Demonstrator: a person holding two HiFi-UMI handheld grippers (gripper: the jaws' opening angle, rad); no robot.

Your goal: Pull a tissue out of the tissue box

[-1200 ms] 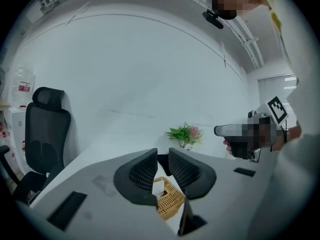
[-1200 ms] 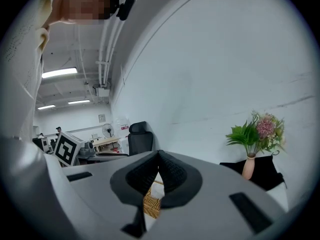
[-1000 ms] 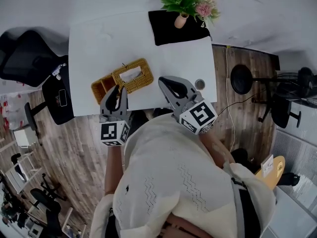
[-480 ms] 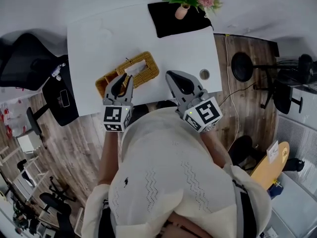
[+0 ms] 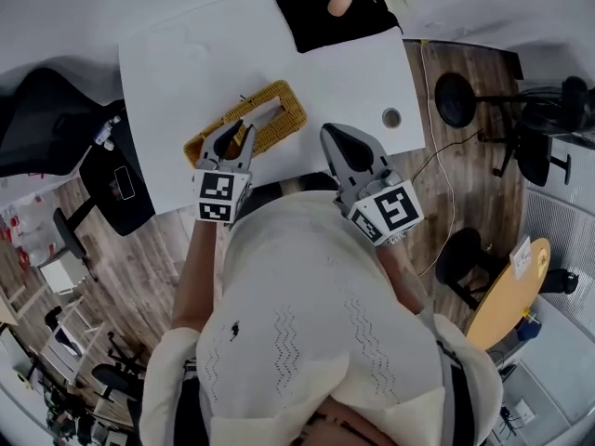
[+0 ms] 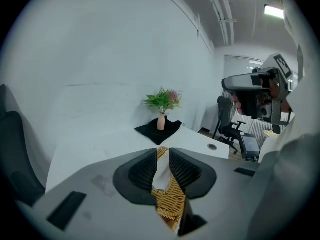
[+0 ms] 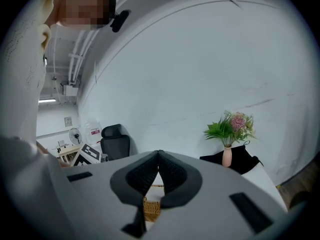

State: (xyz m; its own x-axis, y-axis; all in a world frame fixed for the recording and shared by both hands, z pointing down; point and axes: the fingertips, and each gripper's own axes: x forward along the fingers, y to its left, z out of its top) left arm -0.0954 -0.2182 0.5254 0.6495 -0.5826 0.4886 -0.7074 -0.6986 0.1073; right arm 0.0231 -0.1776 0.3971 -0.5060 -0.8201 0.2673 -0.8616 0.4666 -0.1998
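In the head view the near end of the tissue box (image 5: 277, 110), on the white bench (image 5: 186, 54), was hidden behind the left gripper (image 5: 235, 137); in the right gripper view only a sliver of it was seen. The left gripper was closed on the white tissue (image 6: 161, 173) standing from the box, while the right gripper (image 5: 342, 143) was held empty, jaws together, at the bench's near edge. Half a second before, the left gripper's jaws had been set wider.
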